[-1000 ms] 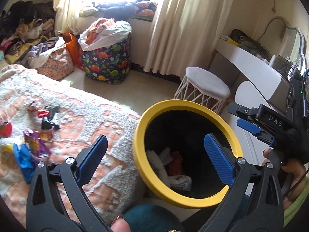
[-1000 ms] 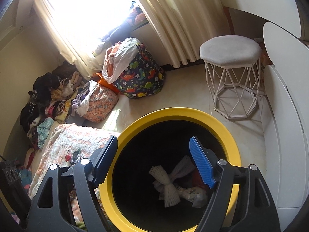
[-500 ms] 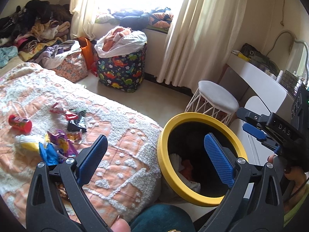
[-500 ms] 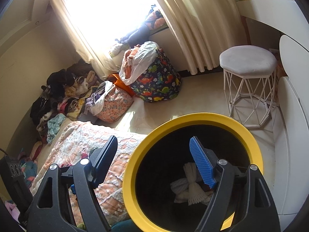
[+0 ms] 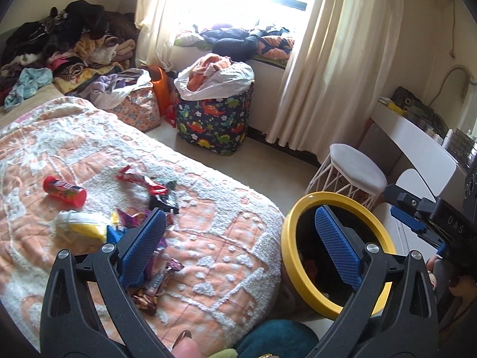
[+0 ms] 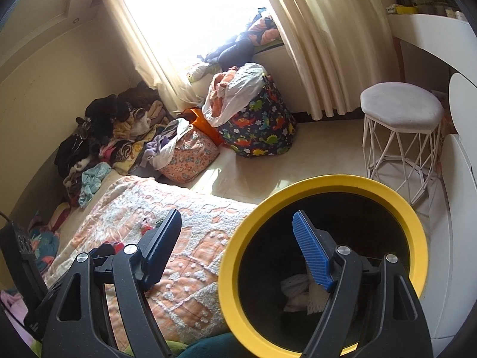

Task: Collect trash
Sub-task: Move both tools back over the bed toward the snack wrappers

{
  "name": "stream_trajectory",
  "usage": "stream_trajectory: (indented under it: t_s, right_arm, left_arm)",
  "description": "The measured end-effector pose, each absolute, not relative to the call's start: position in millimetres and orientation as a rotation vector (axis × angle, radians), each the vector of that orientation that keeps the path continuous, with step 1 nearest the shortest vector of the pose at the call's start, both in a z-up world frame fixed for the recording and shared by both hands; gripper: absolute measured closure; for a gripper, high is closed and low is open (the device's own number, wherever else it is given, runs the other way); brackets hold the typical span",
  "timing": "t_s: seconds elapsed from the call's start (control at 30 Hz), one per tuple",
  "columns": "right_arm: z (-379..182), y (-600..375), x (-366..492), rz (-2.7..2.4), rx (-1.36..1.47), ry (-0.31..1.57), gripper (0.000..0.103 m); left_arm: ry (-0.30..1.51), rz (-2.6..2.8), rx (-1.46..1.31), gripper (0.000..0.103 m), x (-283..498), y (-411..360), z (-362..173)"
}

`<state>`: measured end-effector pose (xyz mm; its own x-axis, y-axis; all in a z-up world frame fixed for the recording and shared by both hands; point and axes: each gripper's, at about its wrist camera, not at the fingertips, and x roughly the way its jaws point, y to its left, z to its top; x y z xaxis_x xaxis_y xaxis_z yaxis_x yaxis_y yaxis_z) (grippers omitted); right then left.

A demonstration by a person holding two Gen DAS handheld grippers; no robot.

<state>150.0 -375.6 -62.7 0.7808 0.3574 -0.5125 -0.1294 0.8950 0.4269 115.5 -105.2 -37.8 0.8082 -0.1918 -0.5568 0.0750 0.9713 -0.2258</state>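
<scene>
A black bin with a yellow rim (image 5: pixel 338 200) (image 6: pixel 328 182) stands on the floor beside the bed, with white crumpled trash (image 6: pixel 295 292) at its bottom. Trash lies on the orange-and-white blanket (image 5: pixel 208 256): a red tube can (image 5: pixel 64 191), a red wrapper (image 5: pixel 140 180), a black wrapper (image 5: pixel 164 201), a yellow-and-white packet (image 5: pixel 82 223) and brown wrappers (image 5: pixel 146 296). My left gripper (image 5: pixel 238 232) is open and empty, spanning the bed edge and the bin. Over the bin's near rim, my right gripper (image 6: pixel 235 232) is open and empty; it also shows at the right edge of the left wrist view (image 5: pixel 417 217).
A dinosaur-print laundry basket (image 5: pixel 214 122) and a floral bag (image 5: pixel 137 110) stand under the curtained window. A white stool (image 5: pixel 354 173) and a white desk (image 5: pixel 417 137) are right of the bin. Clothes are piled (image 5: pixel 59 47) at the bed's far end.
Both grippers have swung left and risen, away from the bin's mouth toward the bed. More of the blanket and its trash has come into view. Both stay open.
</scene>
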Motion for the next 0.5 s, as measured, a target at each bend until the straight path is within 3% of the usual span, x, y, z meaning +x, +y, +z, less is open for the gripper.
stream_trajectory:
  t_s: [0.5]
  right_arm:
    - [-57.5, -322.7, 136.8, 0.358, 0.323, 0.609, 0.028]
  left_arm:
    - [0.596, -0.056, -0.269, 0.011, 111.4, -58.0, -36.8]
